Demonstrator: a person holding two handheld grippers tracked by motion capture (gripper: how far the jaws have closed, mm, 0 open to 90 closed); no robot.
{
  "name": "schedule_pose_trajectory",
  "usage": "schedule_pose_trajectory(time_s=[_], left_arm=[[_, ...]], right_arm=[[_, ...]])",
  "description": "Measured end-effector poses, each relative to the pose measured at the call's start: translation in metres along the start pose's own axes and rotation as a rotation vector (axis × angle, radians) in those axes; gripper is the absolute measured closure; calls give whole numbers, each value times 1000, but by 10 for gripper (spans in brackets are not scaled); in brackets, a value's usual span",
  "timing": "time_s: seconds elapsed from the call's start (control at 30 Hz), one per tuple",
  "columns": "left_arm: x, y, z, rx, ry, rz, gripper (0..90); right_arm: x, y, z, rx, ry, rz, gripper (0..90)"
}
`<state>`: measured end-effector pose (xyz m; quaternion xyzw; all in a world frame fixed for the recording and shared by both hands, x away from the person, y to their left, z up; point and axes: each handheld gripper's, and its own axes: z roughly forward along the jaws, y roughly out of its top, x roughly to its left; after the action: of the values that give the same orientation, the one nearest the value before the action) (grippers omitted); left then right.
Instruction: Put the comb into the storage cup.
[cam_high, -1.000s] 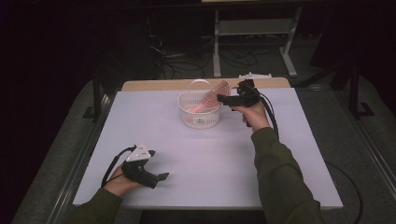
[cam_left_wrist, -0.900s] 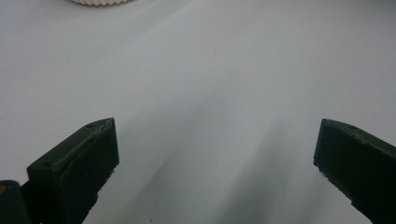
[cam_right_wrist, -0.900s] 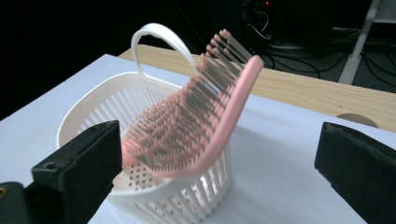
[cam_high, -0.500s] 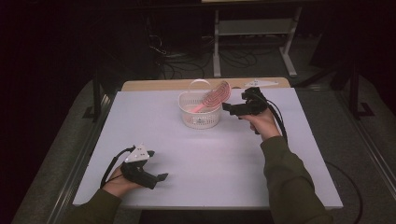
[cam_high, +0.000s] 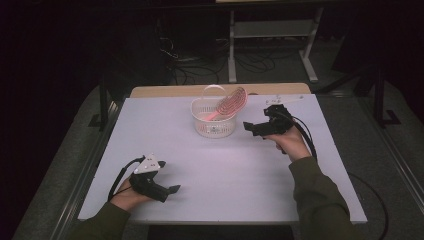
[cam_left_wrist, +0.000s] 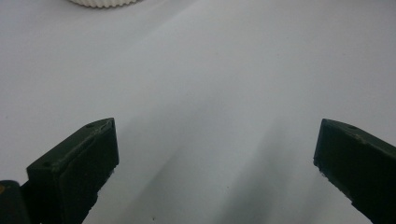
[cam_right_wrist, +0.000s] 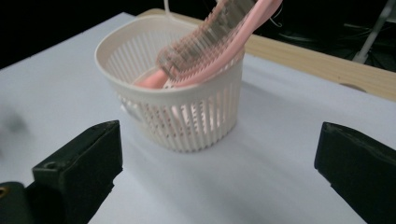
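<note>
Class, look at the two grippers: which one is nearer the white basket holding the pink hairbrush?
The right gripper: it hovers just beside the basket, jaws open toward it. The left gripper sits at the table's near edge.

white table (cam_high: 225, 165); white slatted basket (cam_high: 214, 125) standing near far edge, pink hairbrush (cam_high: 231, 103) inside.

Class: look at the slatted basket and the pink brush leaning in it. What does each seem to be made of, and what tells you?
Basket: likely moulded plastic, cream-white, matt; thin even slats and a smooth rolled rim. Brush: probably plastic too, pink with a slight gloss; its bristle rows look stiff, though blur leaves their material open.
</note>
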<state>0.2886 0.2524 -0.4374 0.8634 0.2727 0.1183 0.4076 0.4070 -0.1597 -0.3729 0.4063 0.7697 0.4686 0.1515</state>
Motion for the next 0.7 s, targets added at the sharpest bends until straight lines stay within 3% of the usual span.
schedule_pose_trajectory(time_s=[0.27, 0.4, 0.7], left_arm=[[1, 0, 0, -8, 1, -7, 0], [0, 0, 0, -8, -1, -4, 0], [1, 1, -1, -14, -1, 0, 0]], right_arm=[[11, -19, -12, -4, 1, -37, 6], [15, -28, -16, 26, -6, -54, 6], [20, -47, -22, 61, 11, -50, 6]])
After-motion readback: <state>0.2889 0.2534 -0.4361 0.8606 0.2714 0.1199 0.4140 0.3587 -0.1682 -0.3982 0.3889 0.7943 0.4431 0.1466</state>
